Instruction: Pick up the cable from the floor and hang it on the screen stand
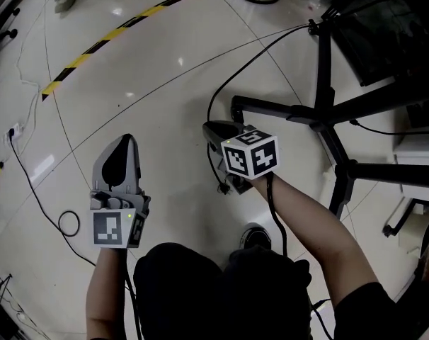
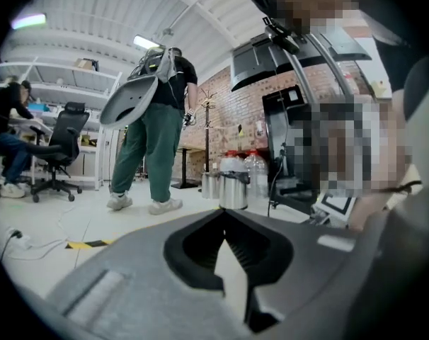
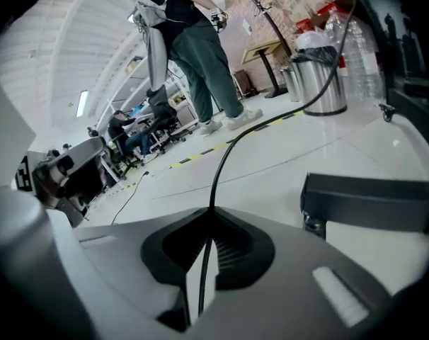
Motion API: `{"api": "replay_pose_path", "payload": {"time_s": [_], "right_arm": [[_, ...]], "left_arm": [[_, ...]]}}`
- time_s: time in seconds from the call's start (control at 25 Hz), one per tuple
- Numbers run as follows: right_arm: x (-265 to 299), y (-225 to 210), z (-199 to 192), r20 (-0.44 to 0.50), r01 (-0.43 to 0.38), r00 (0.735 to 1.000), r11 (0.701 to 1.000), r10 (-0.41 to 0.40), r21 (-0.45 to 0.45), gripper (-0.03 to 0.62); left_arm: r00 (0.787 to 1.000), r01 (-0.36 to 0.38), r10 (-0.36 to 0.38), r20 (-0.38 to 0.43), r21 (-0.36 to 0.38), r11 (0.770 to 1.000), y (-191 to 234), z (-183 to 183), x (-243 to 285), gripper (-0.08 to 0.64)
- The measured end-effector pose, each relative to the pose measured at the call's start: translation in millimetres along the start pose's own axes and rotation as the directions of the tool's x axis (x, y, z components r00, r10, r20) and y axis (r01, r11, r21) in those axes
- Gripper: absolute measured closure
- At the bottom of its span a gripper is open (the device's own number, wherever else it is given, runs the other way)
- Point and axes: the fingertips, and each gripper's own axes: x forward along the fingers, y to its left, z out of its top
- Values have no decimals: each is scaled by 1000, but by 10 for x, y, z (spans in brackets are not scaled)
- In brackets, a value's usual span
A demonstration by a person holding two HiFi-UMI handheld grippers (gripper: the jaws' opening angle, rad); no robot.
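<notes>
Head view: the pale tiled floor fills the frame, crossed by a yellow-and-black tape line on the far side. The black screen stand occupies the right side, its legs spreading flat over the floor from a central hub.

Left gripper view: a person in green trousers stands on the far floor beyond the tape line. A steel bin sits further right, with clear bottles behind it. A seated person at an office chair shows at the far left.

Left tongs: held low on the wearer's left, well apart from the stand, pointing out over bare floor. The left gripper view shows their tips meeting, clenched with nothing between them.

Right tongs: held just beside the stand's nearest leg. The right gripper view shows the jaws clenched on the cable, which passes straight between the pads and leaves at the tips.

Cable, location: gripped in the right tongs and lifted clear of the floor at that point. From the tips it rises, curves across towards the bin, and in the head view reaches the stand's upright near the top. A short end dangles beneath the right tongs.

A thin black wire loop lies on the floor near the left tongs.
</notes>
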Motion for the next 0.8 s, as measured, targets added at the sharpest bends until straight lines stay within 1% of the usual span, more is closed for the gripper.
{"api": "replay_pose_path", "payload": {"time_s": [0.12,0.28,0.4,0.52,0.6,0.72,0.8], "right_arm": [[-199,208,242,0,-47,999,998,47,-43,575],[-533,481,670,37,-95,995,995,96,-22,580],[-820,770,1001,46,-117,992,992,119,-53,580],[-1101,1062,1330,44,-137,989,988,141,-67,580],[-1316,1256,1536,42,-158,986,986,160,-48,581],[-1712,1532,1929,68,-200,978,980,198,15,580],[-1975,1686,2255,98,-204,974,979,203,-2,580]], "left_arm": [[1000,-2,2,15,24,1000,-7,230,-6,555],[999,8,-9,35,28,1000,-91,701,-30,555],[998,30,-32,45,40,999,-182,1177,-121,555],[997,39,-44,63,82,996,-238,1706,-201,555],[996,30,-37,78,92,995,-267,2041,-257,555],[996,25,-32,86,75,997,-346,2523,-335,555],[996,22,-27,81,62,998,-395,2853,-385,555]]}}
